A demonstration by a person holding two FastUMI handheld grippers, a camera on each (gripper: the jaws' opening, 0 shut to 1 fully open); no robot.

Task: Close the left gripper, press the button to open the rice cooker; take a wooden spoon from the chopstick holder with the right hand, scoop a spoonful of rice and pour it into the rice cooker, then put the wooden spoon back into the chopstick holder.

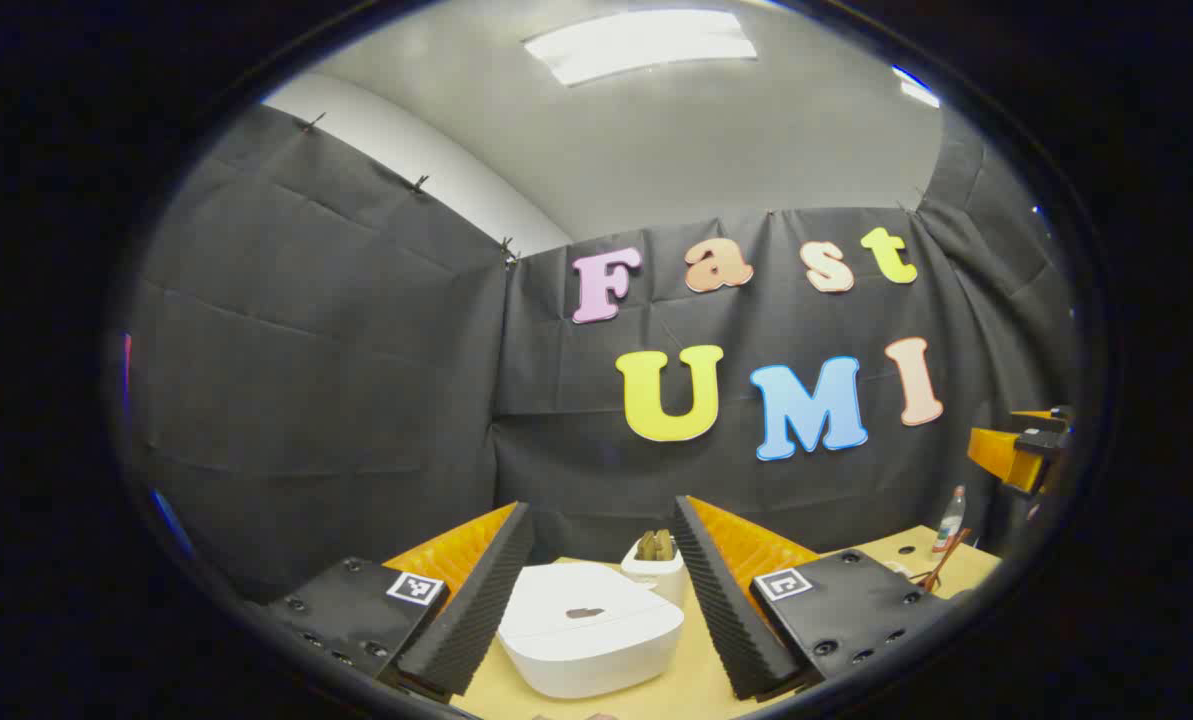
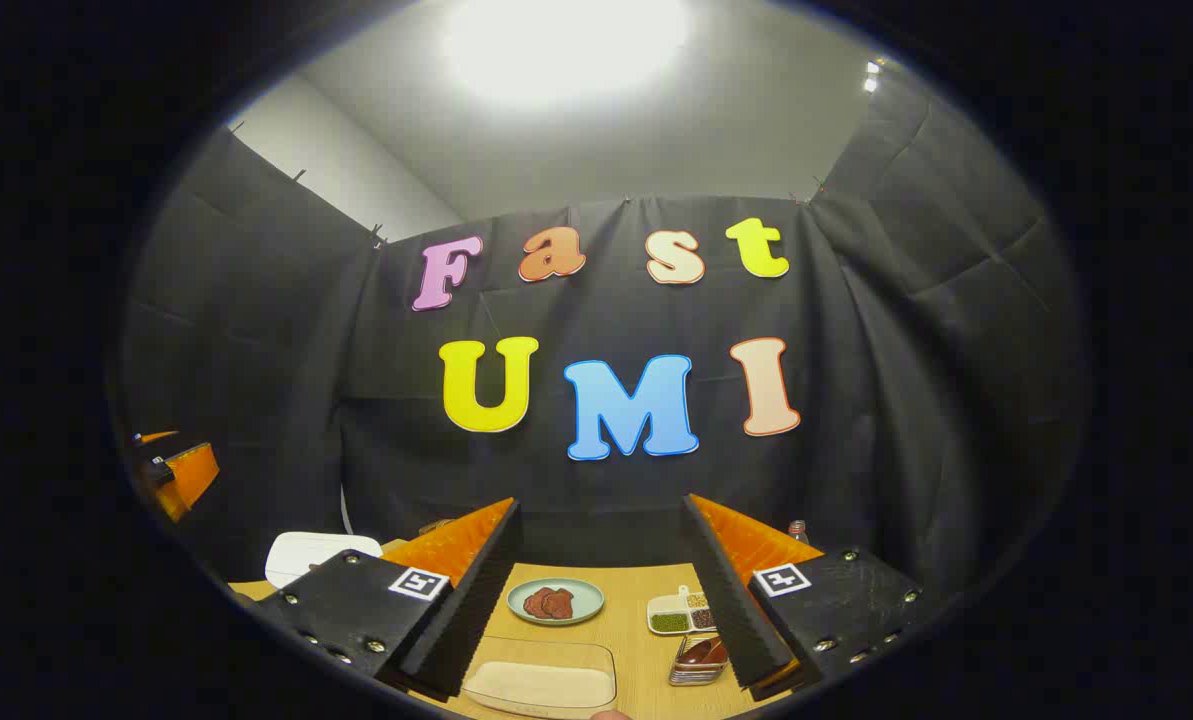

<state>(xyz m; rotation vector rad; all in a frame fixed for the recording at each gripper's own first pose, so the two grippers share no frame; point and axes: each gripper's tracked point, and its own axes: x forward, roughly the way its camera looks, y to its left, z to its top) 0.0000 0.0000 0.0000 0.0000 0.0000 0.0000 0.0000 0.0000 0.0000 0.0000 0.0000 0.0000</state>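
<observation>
In the left gripper view the white rice cooker [image 1: 591, 630] sits with its lid down on the wooden table, right beyond my left gripper [image 1: 603, 507], which is open and holds nothing. Behind the cooker stands a white chopstick holder [image 1: 656, 560] with wooden handles sticking up. The right gripper [image 1: 1016, 450] hangs in the air at the far right edge. In the right gripper view my right gripper [image 2: 601, 503] is open and empty above the table. The rice cooker [image 2: 316, 553] lies off to its left, and the left gripper [image 2: 176, 470] is at the far left edge.
Below the right gripper lie a clear tray [image 2: 546, 685] with pale contents, a round plate [image 2: 554, 602] of reddish food, a divided dish [image 2: 681, 612] of beans and a small box [image 2: 701, 660]. A bottle [image 1: 949, 520] stands at the table's back right.
</observation>
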